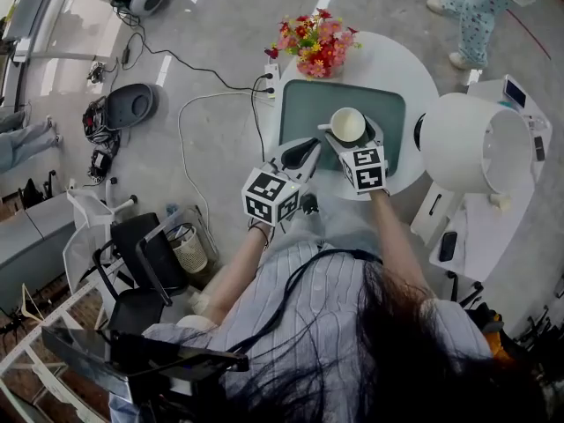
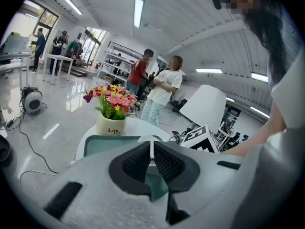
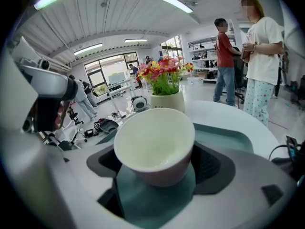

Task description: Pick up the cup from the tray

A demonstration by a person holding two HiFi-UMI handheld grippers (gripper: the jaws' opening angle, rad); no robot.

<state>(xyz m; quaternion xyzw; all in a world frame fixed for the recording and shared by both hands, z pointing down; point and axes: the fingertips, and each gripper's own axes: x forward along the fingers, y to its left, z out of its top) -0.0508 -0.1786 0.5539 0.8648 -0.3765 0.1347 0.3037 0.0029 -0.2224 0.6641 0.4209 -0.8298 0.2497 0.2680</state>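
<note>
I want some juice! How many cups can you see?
1. The white cup stands on the green tray on the round table, between the right gripper's open jaws. No other cup shows, though one could be hidden.

The grey floor [image 1: 229,42] shines. Black cables [image 1: 176,60] snake across it at the upper left. Long lights [image 2: 138,11] glow on the white ceiling [image 2: 190,13]. Big windows [image 2: 47,19] sit at the far left.

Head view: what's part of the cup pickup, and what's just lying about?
Job:
- cup, sitting on the tray
- right claw, open around the cup

Lying about:
- flower pot
- wastebasket on the floor
- left claw, shut and empty
</note>
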